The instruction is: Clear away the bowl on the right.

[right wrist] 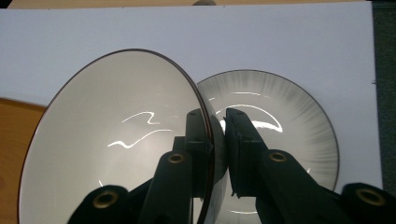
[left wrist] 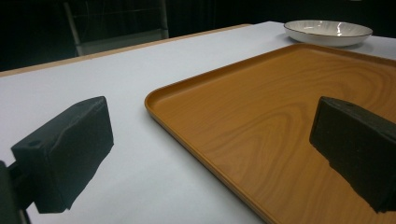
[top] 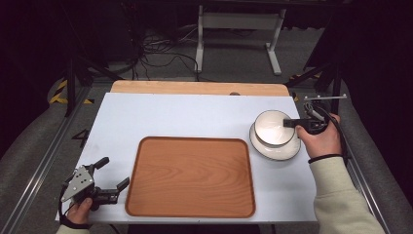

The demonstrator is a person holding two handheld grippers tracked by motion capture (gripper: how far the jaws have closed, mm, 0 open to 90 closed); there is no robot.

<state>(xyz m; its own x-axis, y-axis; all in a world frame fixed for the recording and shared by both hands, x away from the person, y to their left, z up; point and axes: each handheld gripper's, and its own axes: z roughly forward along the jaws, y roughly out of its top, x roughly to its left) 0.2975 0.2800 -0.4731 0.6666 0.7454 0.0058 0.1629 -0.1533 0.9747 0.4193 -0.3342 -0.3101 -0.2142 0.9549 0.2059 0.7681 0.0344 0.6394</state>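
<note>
The right gripper (top: 290,123) sits at about three o'clock on the table, its jaws clamped narrowly on the rim of a white bowl (top: 272,127). In the right gripper view the right gripper (right wrist: 218,135) has one jaw inside the bowl (right wrist: 116,140) and one outside, and the bowl's wall is pinched between them. The bowl is tilted, its low side over a white plate (right wrist: 280,121) with a dark rim line. In the high view the bowl overlaps that plate (top: 282,151) just inside the table's right edge; whether the two still touch cannot be told.

The left gripper (top: 111,173) rests at about seven o'clock, near the table's front left corner, with its jaws spread wide and nothing between them. In the left gripper view the wooden tray (left wrist: 280,121) lies ahead of the jaws and the plate (left wrist: 328,31) lies beyond the tray's far corner, at about one o'clock.

The tray (top: 191,175) is bare and lies at about six o'clock. Its front rim runs close to the table's front edge, and its right rim is just beside the plate. From nine o'clock round to one o'clock the white table top (top: 185,114) is open, with a strip of bare wood along the far edge.

Count: one bowl, one plate, one tray, two grippers.
</note>
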